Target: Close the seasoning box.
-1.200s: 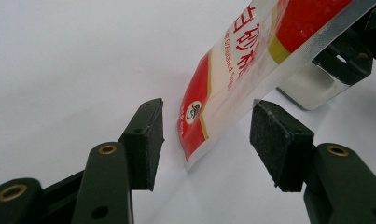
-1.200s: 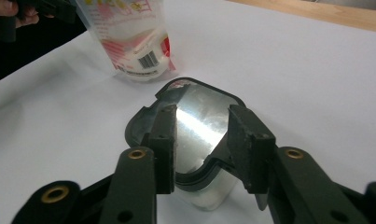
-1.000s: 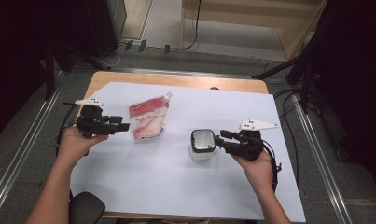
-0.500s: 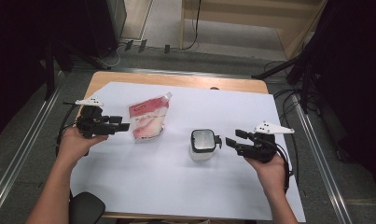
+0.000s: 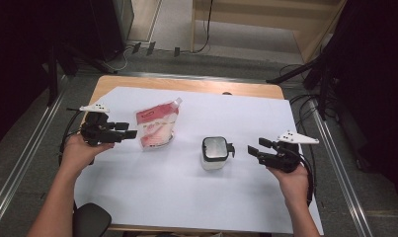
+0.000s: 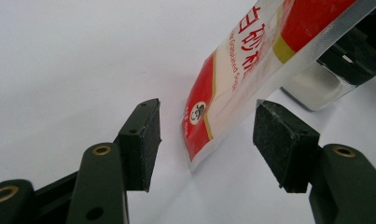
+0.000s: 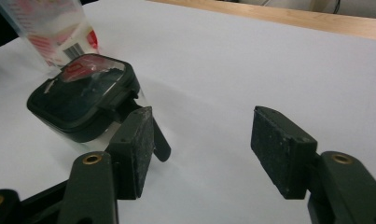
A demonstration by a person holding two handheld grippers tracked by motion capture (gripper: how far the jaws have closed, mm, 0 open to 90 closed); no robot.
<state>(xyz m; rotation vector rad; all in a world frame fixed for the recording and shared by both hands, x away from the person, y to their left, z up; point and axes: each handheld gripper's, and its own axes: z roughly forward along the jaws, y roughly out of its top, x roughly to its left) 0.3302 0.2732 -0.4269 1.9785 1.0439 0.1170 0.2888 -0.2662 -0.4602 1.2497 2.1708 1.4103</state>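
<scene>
A red and white spouted pouch [image 5: 157, 127] lies on the white sheet at the left. My left gripper [image 5: 130, 132] is just left of it, open; in the left gripper view the pouch's corner [image 6: 232, 88] reaches in between the pads [image 6: 146, 140] without touching them. A small clear container with a black lid [image 5: 215, 152] stands at the middle. My right gripper [image 5: 253, 150] is a short way to its right, open, its jaws just having been opening with nothing between them. In the right gripper view the container [image 7: 80, 100] sits left of the left pad [image 7: 139, 149].
A white sheet [image 5: 186, 197] covers most of the wooden table [image 5: 186, 85]. In the left gripper view the container [image 6: 316, 86] shows behind the pouch. A dark rounded object [image 5: 90, 219] sits at the table's near left corner. Metal rails [image 5: 19, 163] run along the floor on both sides.
My right gripper has drawn back to the right, away from the container, which stays in place. The left gripper and the pouch have not moved.
</scene>
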